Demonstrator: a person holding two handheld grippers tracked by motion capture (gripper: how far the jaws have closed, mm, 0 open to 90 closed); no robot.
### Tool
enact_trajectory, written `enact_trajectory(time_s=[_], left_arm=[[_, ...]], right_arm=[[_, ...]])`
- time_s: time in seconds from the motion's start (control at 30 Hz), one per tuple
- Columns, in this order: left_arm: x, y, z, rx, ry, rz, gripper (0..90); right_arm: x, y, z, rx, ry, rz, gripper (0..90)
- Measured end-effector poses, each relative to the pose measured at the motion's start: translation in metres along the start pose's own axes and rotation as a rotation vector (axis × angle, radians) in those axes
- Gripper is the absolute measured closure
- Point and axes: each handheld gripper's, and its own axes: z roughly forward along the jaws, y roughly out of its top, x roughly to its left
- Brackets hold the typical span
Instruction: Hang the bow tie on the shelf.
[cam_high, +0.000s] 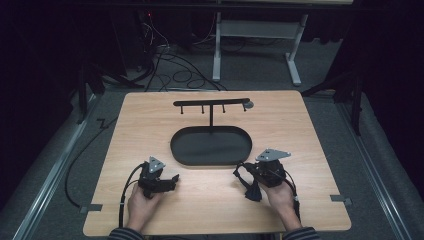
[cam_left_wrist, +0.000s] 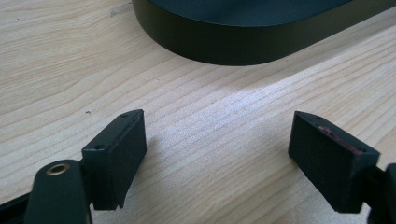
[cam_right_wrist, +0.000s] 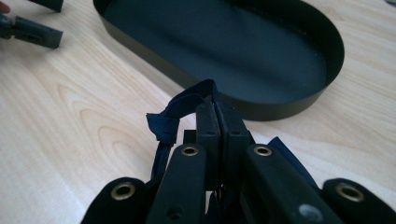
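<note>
Black oval tray (cam_high: 185, 150) sits mid tabletop (cam_high: 310, 130) w/ nothing in it, T-shaped hook stand (cam_high: 211, 103) rising from its far side. Left hand-held gripper (cam_left_wrist: 217, 154) near the tray's front-left, jaws wide apart. Right hand-held gripper (cam_right_wrist: 218, 123) pinched tight on a dark blue strap (cam_right_wrist: 168, 122), just in front of the tray rim.

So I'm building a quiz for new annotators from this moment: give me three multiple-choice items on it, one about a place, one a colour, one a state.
1. Where is the oval tray?
A. at the table's middle, beyond both grippers
B. on the floor
C. at the near right corner

2. What colour is the strap in the right gripper?
A. red
B. dark blue
C. white

3. How is the left gripper?
A. shut on a strap
B. open, nothing between its jaws
C. shut on the tray's rim

Answers: 1 A, the high view shows it centred; 2 B, the right gripper view shows navy fabric; 3 B, the left gripper view shows bare wood between the jaws.
</note>
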Motion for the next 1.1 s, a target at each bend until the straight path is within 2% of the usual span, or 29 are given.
enact_trajectory(time_s=[0.27,0.3,0.47,0.53,0.7,1.1], left_arm=[[0.0,-0.001,-0.001,0.0,-0.002,0.004,19.8],[0.0,-0.001,-0.001,-0.001,-0.002,0.004,19.8],[0.0,-0.001,-0.001,-0.002,-0.003,0.004,19.8],[0.0,-0.001,-0.001,-0.002,-0.003,0.004,19.8],[0.0,-0.001,-0.001,-0.002,-0.003,0.004,19.8],[0.0,-0.001,-0.001,-0.001,-0.003,0.005,19.8]], right_arm=[[-0.004,0.007,-0.005,-0.081,-0.023,0.021,90.0],[-0.008,0.007,-0.008,-0.105,-0.027,0.049,90.0],[-0.014,0.013,-0.011,-0.119,-0.037,0.063,90.0],[-0.016,0.016,-0.012,-0.124,-0.046,0.054,90.0],[-0.02,0.02,-0.013,-0.159,-0.061,0.068,90.0],[-0.025,0.035,-0.019,-0.199,-0.076,0.08,90.0]])
